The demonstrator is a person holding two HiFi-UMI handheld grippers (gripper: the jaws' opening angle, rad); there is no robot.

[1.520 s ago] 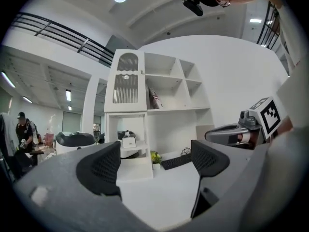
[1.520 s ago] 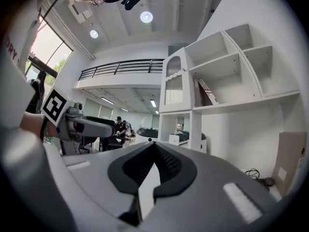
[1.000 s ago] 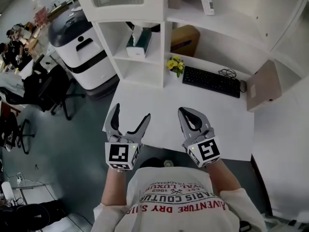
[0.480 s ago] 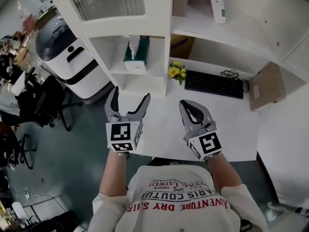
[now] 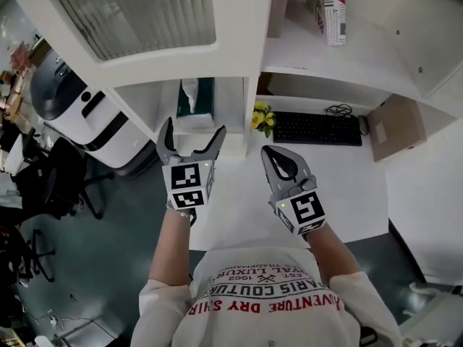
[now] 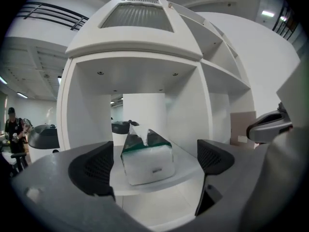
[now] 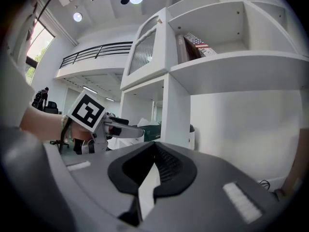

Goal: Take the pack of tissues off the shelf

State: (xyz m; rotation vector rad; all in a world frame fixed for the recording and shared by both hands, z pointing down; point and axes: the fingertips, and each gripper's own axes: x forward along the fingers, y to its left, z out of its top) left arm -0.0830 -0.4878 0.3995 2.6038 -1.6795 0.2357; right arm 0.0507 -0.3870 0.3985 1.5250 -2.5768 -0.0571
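Note:
The pack of tissues (image 5: pixel 194 100) is green and white with a tissue sticking up. It stands on a shelf (image 5: pixel 189 129) inside a white cubby. My left gripper (image 5: pixel 194 129) is raised in front of that cubby, just short of the pack. Its jaws are opening wide and nothing is between them. In the left gripper view the pack (image 6: pixel 147 161) sits ahead, framed by the two dark pads (image 6: pixel 94 168), untouched. My right gripper (image 5: pixel 270 152) hovers over the white desk (image 5: pixel 239 186) with its jaws shut (image 7: pixel 153 170) and empty.
A black keyboard (image 5: pixel 317 129), yellow flowers (image 5: pixel 262 118) and a cardboard box (image 5: pixel 394 129) are on the desk at the back. Books (image 5: pixel 331 2) stand on the upper shelf. A frosted cabinet door (image 5: pixel 137 13) overhangs the cubby. A white-and-black machine (image 5: pixel 79 114) stands left.
Both grippers have moved up and forward toward the shelf unit. The left gripper now faces the tissue cubby, and its jaws stand wider apart.

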